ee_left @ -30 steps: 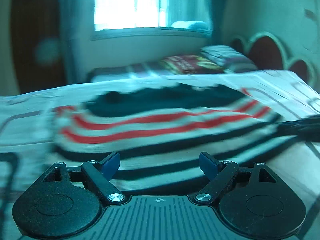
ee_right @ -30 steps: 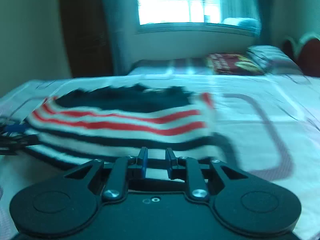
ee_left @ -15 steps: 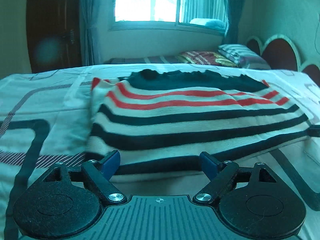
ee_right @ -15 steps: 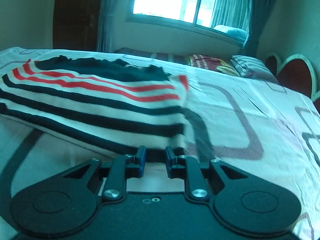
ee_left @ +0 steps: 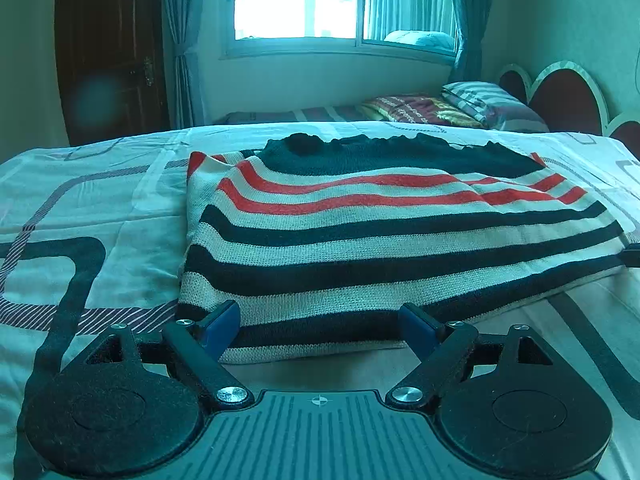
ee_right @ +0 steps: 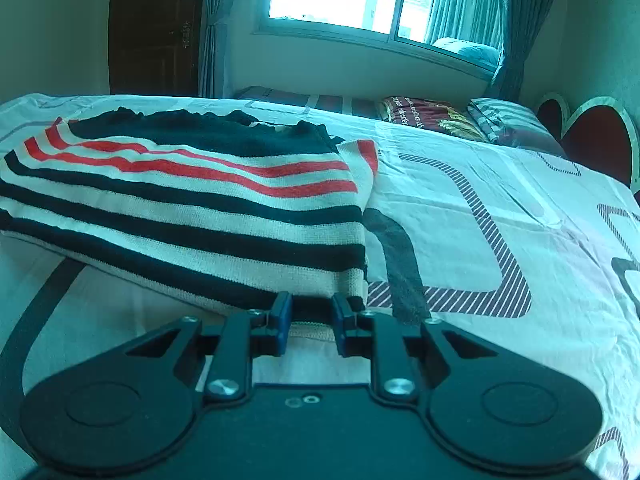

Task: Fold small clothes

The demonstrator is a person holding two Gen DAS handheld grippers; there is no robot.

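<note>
A knitted sweater (ee_left: 360, 240) with cream, black and red stripes lies spread on the bed sheet (ee_left: 80, 200). My left gripper (ee_left: 320, 326) stands wide open at its near hem, a blue pad on either side of the hem and neither pressing on it. In the right wrist view the sweater (ee_right: 200, 208) fills the left half. My right gripper (ee_right: 310, 316) is shut on its near right corner, with the black hem stripe pinched between the pads. That corner hangs a little off the sheet. A dark tip of the right gripper (ee_left: 632, 256) shows at the left view's right edge.
The patterned sheet (ee_right: 500, 240) stretches far to the right of the sweater. Pillows (ee_left: 492, 104) and a red headboard (ee_left: 568, 100) stand at the far right. A window (ee_left: 300, 0) and a dark door (ee_left: 112, 60) are on the wall beyond the bed.
Both grippers have dropped closer to the bed, and the sweater now looks larger and sharp instead of blurred. The right gripper stays shut on the corner; the left stays open.
</note>
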